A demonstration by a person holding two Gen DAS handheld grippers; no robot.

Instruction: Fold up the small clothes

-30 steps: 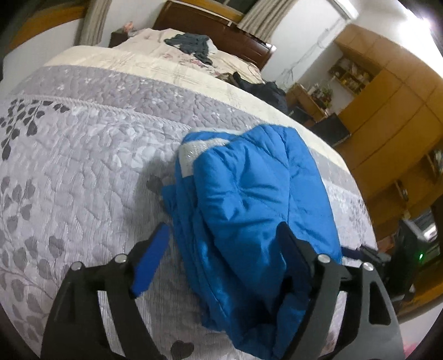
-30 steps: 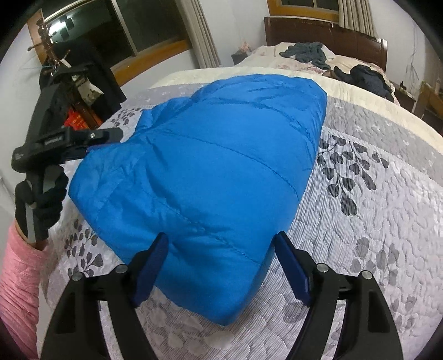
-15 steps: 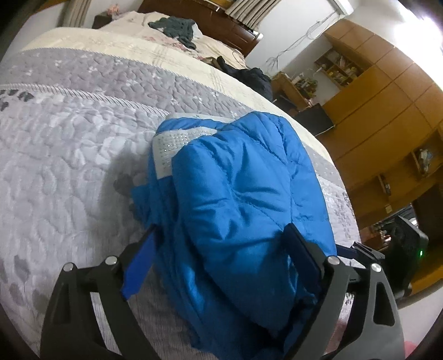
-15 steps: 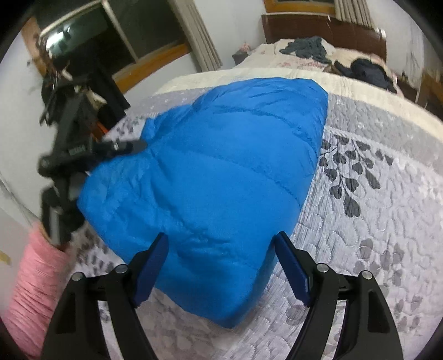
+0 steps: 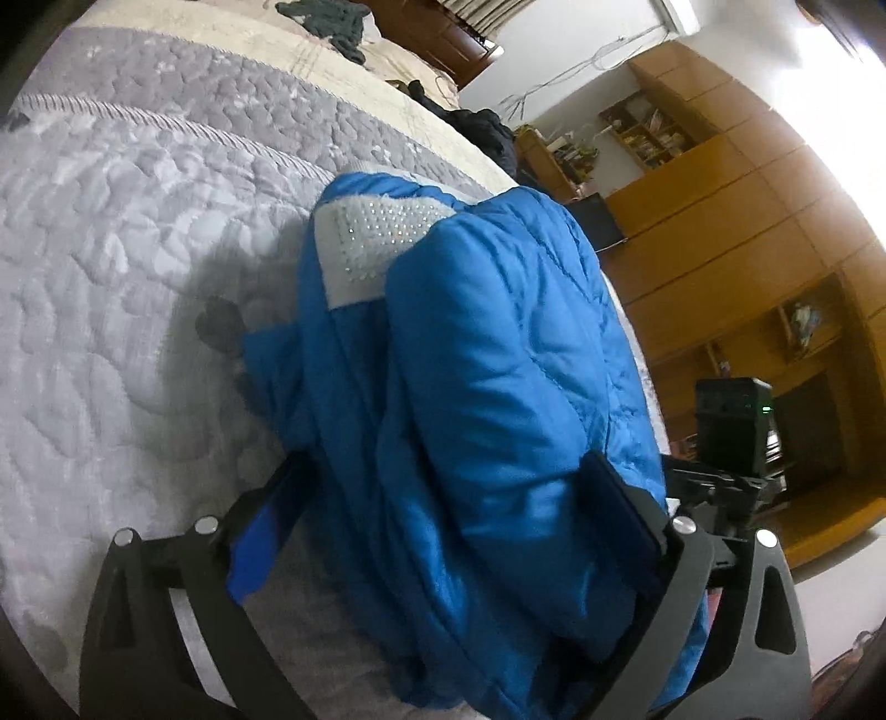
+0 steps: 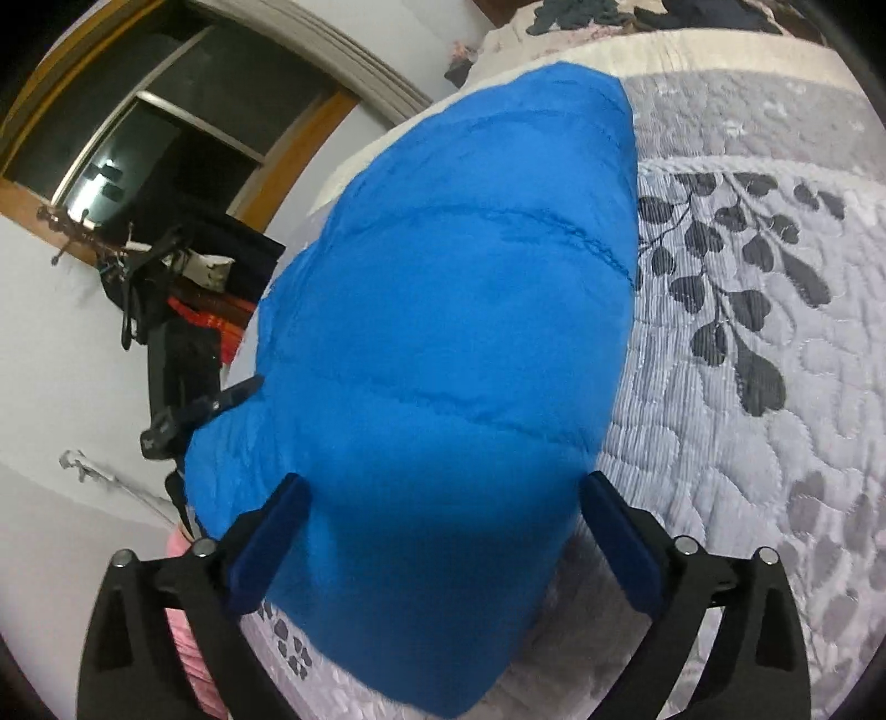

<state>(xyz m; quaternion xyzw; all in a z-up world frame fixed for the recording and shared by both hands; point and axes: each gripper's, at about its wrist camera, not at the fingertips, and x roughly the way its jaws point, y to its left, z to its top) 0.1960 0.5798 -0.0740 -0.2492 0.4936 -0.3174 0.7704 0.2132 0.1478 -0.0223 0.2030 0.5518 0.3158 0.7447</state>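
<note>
Blue quilted nylon fills both my views: the small puffer jacket (image 5: 498,387) lies on the bed (image 5: 138,249), already doubled over itself, with a grey studded panel (image 5: 365,243) showing at about 11 o'clock of the bundle. My left hand-held gripper (image 5: 448,531) is spread wide, its jaws straddling the near end of the jacket without pinching it. My right hand-held gripper (image 6: 443,548) is spread just as wide over the opposite end, the padded bulk swelling between its jaws. I judge the main fold done; what seems left is pressing the bundle flatter or tucking the loose edges at 7 o'clock. Dark clothes (image 5: 326,16) wait at 12 o'clock.
</note>
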